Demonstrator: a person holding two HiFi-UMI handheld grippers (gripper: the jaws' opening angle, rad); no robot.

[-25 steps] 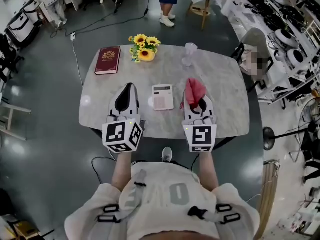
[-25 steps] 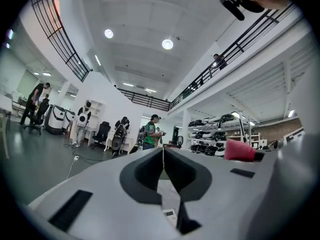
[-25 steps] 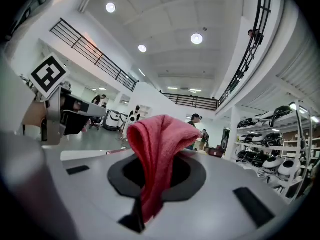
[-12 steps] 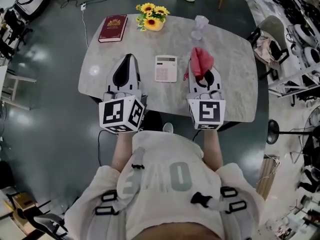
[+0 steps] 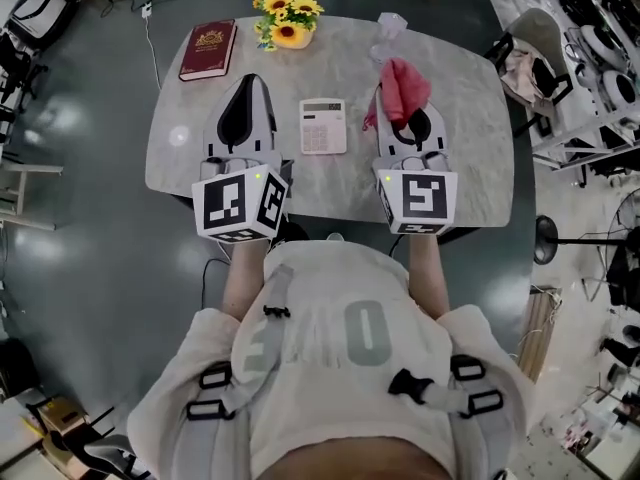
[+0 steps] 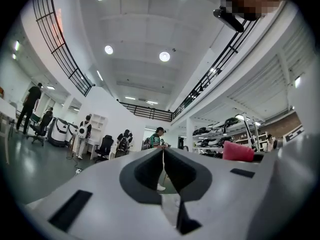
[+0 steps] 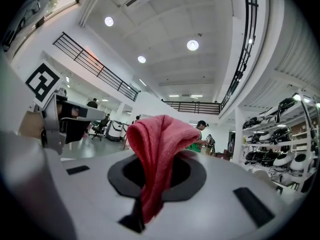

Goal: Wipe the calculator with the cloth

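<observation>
The person is standing at the near edge of a marbled table [image 5: 470, 158] and holding both tools out over it. The right gripper [image 7: 158, 159] is clamping a red cloth [image 5: 404, 86]; its loose folds are bunching over the jaw tips and hanging down between them. The left gripper [image 5: 249, 80] is carrying nothing, and its jaws are pressing together. The white calculator [image 5: 323, 126] is lying flat on the table between the two grippers, display end toward the far side, and neither gripper is touching it. Along the far edge, a dark red book [image 5: 208, 50] is lying at the left, a bunch of sunflowers [image 5: 285, 23] is sitting in the middle and a clear glass [image 5: 390, 30] is standing at the right. All three are well apart from the calculator.

With the cloth in hand and no contact made, the work appears to be sitting at the approach, with wiping not yet begun. The next move is calling for the right gripper to swing left and dip, so that the hanging cloth, not the hard jaw tips, meets the keys. The calculator looks light and is likely to slide, so steadying its left edge with the closed left gripper may be worth doing.
</observation>
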